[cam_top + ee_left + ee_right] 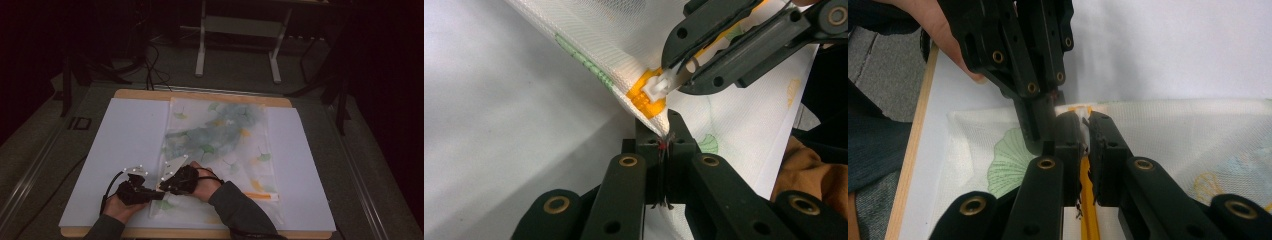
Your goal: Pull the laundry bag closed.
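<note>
Both forearms come in low over the near edge of the white table (125,135), hands drawn close together. The left gripper (663,142) is pinched tight on the corner of the ginkgo-print mesh bag (624,35), just below the orange zipper end (647,97). The right gripper (1084,131) sits just beyond it — jaws closed on the white zipper pull (659,86), with the orange zipper (1088,200) running back between them — and the rest of the bag lies flat past both tools.

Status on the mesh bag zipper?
Left tongs shut on bag corner. Right tongs shut on white zipper pull at orange zipper end. Nothing in the way.
</note>
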The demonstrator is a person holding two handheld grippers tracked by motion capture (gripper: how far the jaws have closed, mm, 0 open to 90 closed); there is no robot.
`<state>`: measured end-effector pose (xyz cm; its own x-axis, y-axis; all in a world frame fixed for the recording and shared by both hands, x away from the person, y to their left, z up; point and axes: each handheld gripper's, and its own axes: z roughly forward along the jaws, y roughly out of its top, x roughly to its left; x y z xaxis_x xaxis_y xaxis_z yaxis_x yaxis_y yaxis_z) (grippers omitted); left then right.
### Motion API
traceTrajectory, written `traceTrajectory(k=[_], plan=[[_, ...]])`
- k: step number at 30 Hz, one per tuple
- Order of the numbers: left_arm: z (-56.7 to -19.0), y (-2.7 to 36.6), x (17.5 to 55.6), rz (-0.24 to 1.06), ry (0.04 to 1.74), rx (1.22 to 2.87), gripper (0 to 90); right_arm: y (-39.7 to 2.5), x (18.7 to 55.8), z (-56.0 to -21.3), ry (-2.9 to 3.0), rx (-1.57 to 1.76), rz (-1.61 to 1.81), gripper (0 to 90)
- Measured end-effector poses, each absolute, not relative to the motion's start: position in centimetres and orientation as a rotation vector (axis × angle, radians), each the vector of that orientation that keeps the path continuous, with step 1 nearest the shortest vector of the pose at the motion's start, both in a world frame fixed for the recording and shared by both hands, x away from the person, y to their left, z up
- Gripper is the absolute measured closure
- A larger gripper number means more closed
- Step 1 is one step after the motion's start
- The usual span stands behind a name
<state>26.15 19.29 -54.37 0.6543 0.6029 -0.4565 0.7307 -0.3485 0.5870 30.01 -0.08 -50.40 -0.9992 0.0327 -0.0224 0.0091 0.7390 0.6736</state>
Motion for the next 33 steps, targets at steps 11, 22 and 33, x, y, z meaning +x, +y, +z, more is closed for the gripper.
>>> traceTrajectory(k=[11, 22, 33], plan=[[-54.3, 19.3, 26.1, -0.18, 1.03, 2.069, 88.3, -0.4, 30.2, -50.8, 2.904, 0.044, 1.113, 84.3], [-54.2, 19.2, 25.9, -0.165, 1.03, 2.077, 88.5, -0.8, 30.3, -51.3, 2.915, 0.053, 1.091, 84.4], [-54.1, 19.2, 25.8, -0.157, 1.023, 2.076, 88.5, -1.1, 30.4, -51.6, 2.918, 0.054, 1.081, 84.5]])
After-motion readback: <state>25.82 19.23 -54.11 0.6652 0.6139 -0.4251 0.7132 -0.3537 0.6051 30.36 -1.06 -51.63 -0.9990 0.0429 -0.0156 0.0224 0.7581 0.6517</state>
